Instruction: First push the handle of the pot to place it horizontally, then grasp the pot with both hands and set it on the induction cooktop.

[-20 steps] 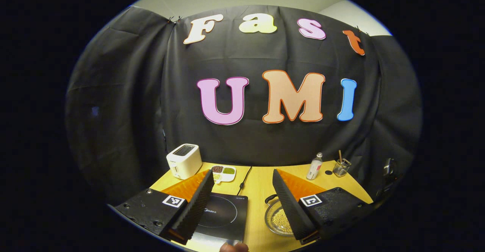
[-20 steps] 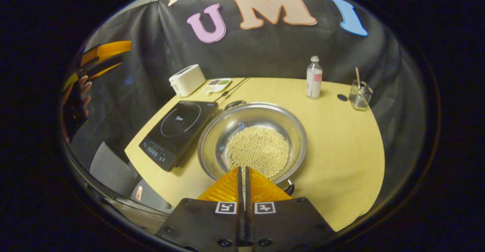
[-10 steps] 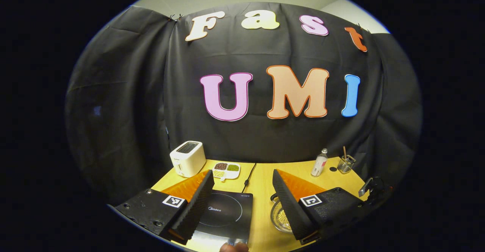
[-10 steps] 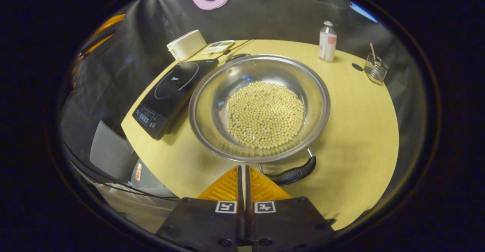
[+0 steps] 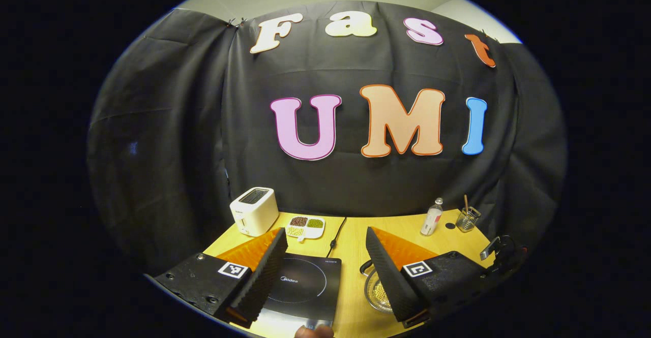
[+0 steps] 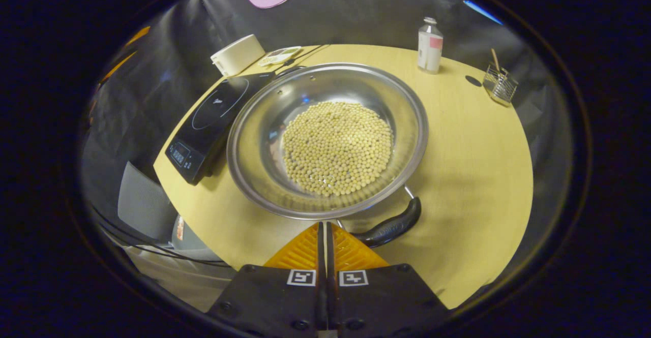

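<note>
A wide steel pot (image 6: 254, 140) holding pale round beans (image 6: 336, 147) sits on the yellow table (image 6: 473, 145), to the right of the black induction cooktop (image 6: 211, 117). Its near black handle (image 6: 389, 228) lies just right of my right gripper (image 6: 323, 225), whose jaws are pressed together with nothing between them. The far handle (image 6: 290, 68) points toward the back wall. In the left gripper view, my left gripper (image 5: 325, 244) hovers open at the table's near side, with the cooktop (image 5: 305, 282) between its fingers and the pot (image 5: 377, 295) partly hidden behind the right finger.
At the back left of the table stand a white toaster (image 5: 254, 211) and a divided dish of beans (image 5: 304, 224). A small bottle (image 6: 430, 44) and a glass holder with a stick (image 6: 499, 85) sit at the back right. The cooktop's cable (image 5: 338, 232) runs rearward.
My right gripper has dropped closer over the pot, and the pot's near handle has come into view just right of its tips. The left gripper view has shifted slightly; the left gripper stays open.
</note>
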